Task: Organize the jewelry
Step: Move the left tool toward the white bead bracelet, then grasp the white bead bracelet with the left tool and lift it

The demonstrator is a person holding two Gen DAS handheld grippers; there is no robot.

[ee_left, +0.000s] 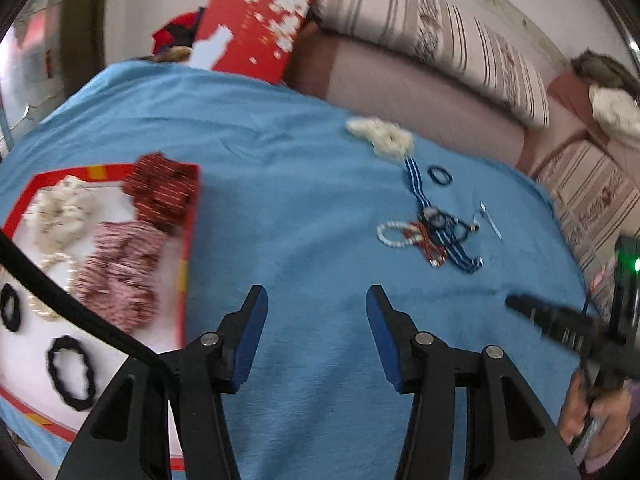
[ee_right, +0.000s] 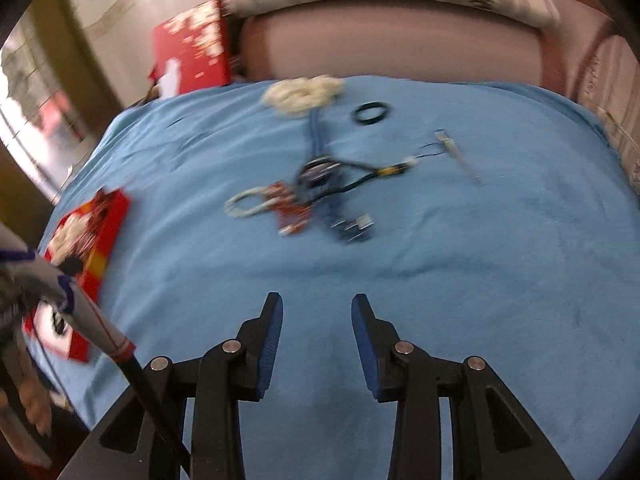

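Note:
A red-rimmed white tray [ee_left: 190, 240] at the left holds a cream scrunchie [ee_left: 60, 212], a dark red scrunchie [ee_left: 162, 192], a pink striped scrunchie [ee_left: 120, 272], a pearl strand and black hair ties [ee_left: 72, 372]. On the blue cloth lies a tangle of a white bead bracelet [ee_left: 394, 234], red beads and a blue striped band [ee_left: 418, 188]; it also shows in the right wrist view [ee_right: 312, 196]. A cream scrunchie [ee_left: 384, 136], a black ring [ee_left: 440, 175] and a silver clip [ee_left: 491, 220] lie nearby. My left gripper [ee_left: 316, 300] is open and empty above bare cloth. My right gripper [ee_right: 316, 308] is open and empty, short of the tangle.
A blue cloth [ee_left: 280, 200] covers the table. A red gift box [ee_left: 252, 28] stands at the back. A pink sofa with striped cushions [ee_left: 440, 40] runs along the far and right sides. The tray also shows at the left in the right wrist view [ee_right: 100, 248].

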